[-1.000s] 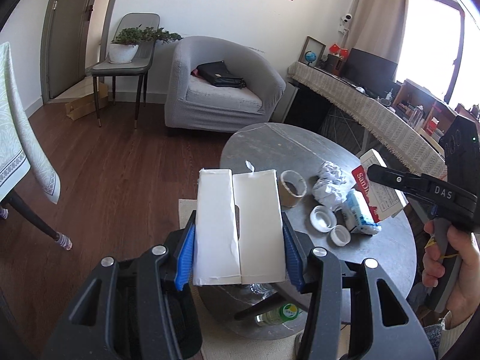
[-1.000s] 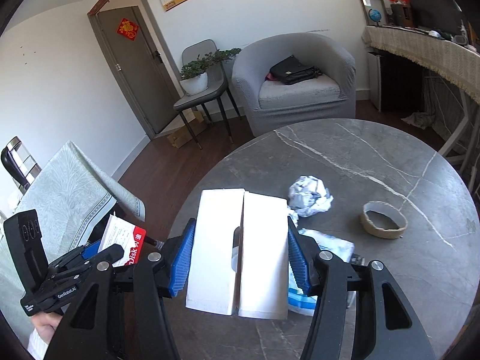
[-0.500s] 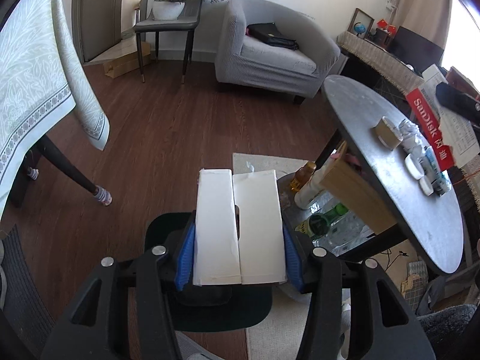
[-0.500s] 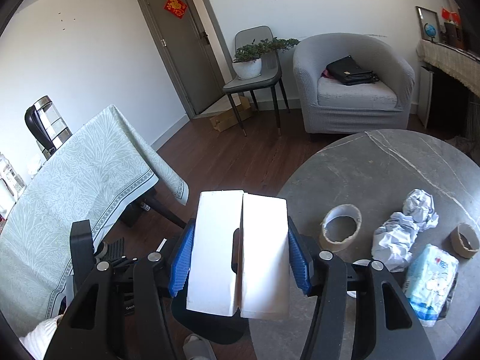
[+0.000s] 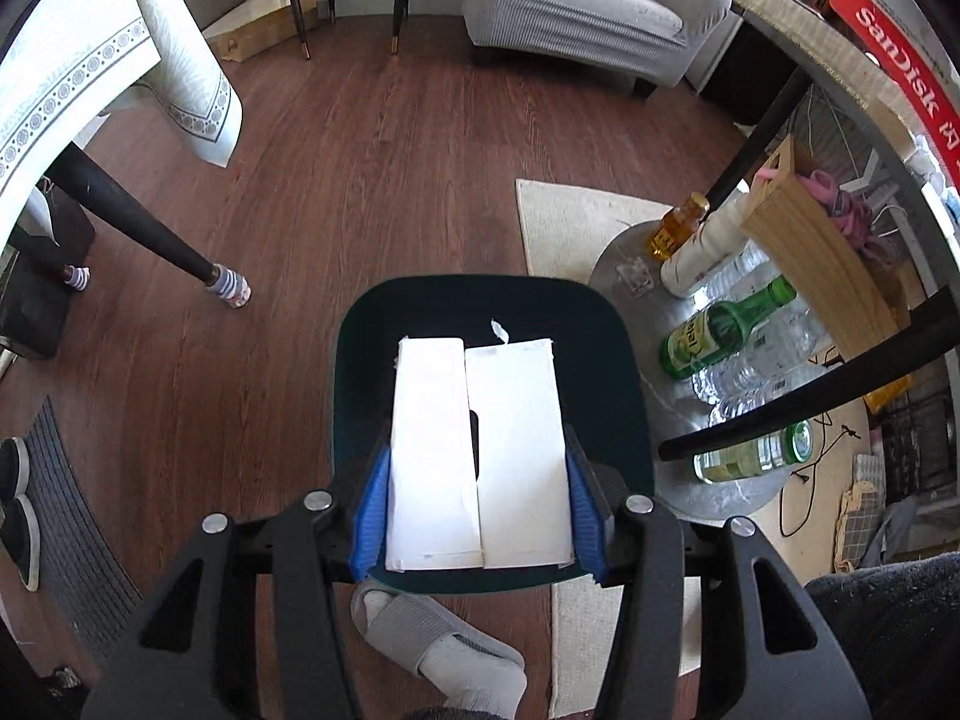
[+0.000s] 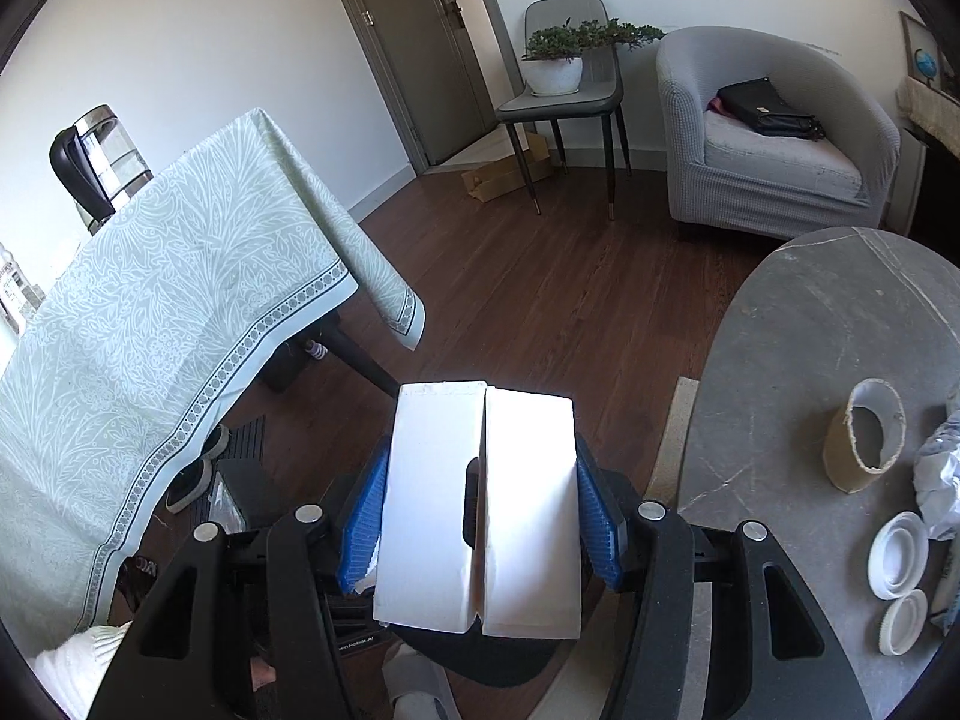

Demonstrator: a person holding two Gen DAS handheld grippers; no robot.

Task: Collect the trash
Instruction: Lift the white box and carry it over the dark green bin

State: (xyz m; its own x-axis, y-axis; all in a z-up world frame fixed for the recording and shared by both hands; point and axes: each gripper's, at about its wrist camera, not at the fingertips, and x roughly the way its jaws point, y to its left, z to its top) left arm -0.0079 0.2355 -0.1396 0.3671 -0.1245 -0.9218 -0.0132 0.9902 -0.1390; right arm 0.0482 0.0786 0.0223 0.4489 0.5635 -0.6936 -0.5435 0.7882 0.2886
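Note:
In the left wrist view my left gripper (image 5: 477, 456) hangs over a dark green bin (image 5: 492, 324) on the floor. White paper covers its pads (image 5: 432, 456), which stand close together; nothing shows between them. A red SanDisk package (image 5: 900, 60) sticks into the top right of that view. In the right wrist view my right gripper (image 6: 480, 504) has the same white-covered pads (image 6: 528, 498), held above the floor beside the grey round table (image 6: 810, 360). On the table lie a cardboard tape core (image 6: 864, 444), two white lids (image 6: 900, 582) and crumpled paper (image 6: 942, 474). The bin's rim (image 6: 480, 660) shows below.
Bottles (image 5: 720, 330) and a wooden board (image 5: 816, 264) sit under the round table. A table with a green cloth (image 6: 150, 324) stands left, its leg (image 5: 138, 222) near the bin. A grey armchair (image 6: 780, 138), a chair (image 6: 570, 96) and my slippered foot (image 5: 444, 654) are around.
Both grippers swung away from the tabletop, left and downward. The left one now looks straight down into the bin; the right one has turned further left, away from the trash on the table.

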